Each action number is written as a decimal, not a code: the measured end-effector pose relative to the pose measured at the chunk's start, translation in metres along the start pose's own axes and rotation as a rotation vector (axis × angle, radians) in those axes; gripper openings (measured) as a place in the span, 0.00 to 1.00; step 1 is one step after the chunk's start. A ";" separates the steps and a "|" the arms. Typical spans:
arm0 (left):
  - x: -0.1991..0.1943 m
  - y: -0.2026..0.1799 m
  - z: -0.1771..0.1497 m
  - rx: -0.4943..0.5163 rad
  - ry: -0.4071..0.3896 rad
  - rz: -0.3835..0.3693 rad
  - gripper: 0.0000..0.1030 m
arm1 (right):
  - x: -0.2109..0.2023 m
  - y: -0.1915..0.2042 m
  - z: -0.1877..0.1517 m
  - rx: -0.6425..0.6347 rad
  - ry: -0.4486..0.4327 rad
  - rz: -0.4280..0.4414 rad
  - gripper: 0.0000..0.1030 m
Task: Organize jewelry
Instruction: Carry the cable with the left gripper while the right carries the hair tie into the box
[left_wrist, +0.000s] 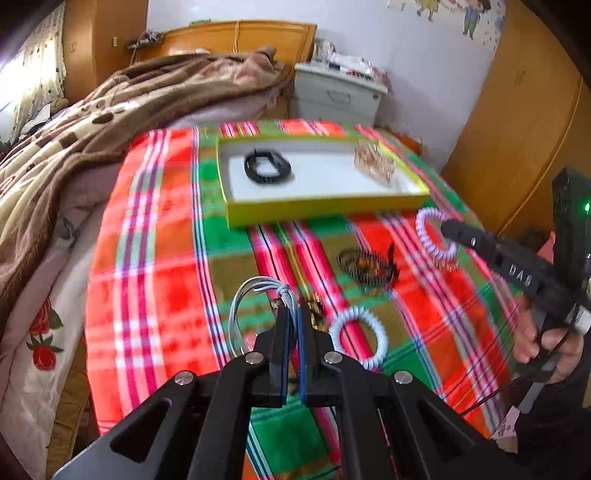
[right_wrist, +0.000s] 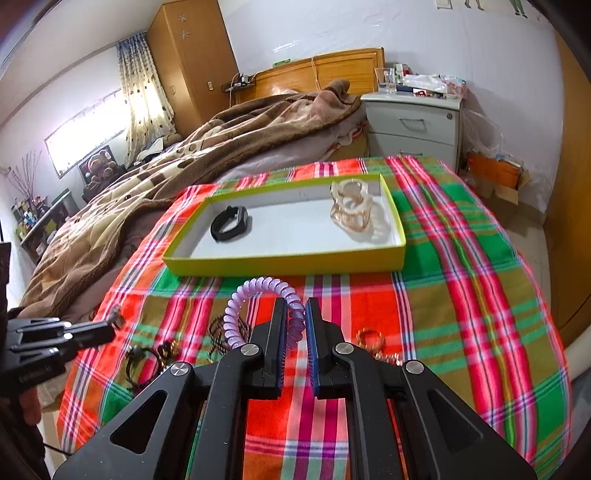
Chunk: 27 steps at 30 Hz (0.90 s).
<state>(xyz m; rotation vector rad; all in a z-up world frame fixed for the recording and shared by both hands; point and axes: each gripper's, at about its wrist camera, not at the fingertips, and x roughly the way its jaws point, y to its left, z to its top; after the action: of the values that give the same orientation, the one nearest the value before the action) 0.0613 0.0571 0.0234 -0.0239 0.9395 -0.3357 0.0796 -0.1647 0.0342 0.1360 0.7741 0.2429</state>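
left gripper (left_wrist: 291, 314) fingers clamp grey cord bracelet (left_wrist: 255, 295) | tray (left_wrist: 317, 210) beyond

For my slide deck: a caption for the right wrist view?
Right tongs shut on a lilac spiral hair tie before a yellow-green tray on plaid cloth.

A tabletop covered by a red, green and pink plaid cloth (right_wrist: 461, 258) carries a shallow yellow-green cardboard tray (right_wrist: 284, 264). On the cloth nearer lie a white spiral hair tie (left_wrist: 359, 338), a dark beaded bracelet (left_wrist: 367, 267) and a gold-coloured ring (right_wrist: 370, 338).
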 end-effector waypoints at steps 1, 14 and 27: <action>-0.003 0.000 0.004 0.002 -0.014 -0.001 0.04 | 0.000 0.000 0.003 -0.003 -0.003 -0.003 0.10; 0.011 0.017 0.077 -0.011 -0.096 -0.020 0.04 | 0.029 0.007 0.067 -0.037 -0.027 -0.016 0.10; 0.075 0.015 0.115 -0.025 -0.037 -0.038 0.04 | 0.129 0.006 0.109 -0.045 0.103 -0.058 0.10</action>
<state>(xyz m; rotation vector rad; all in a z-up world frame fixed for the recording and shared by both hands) 0.1972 0.0353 0.0299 -0.0704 0.9079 -0.3577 0.2440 -0.1282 0.0259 0.0581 0.8732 0.2132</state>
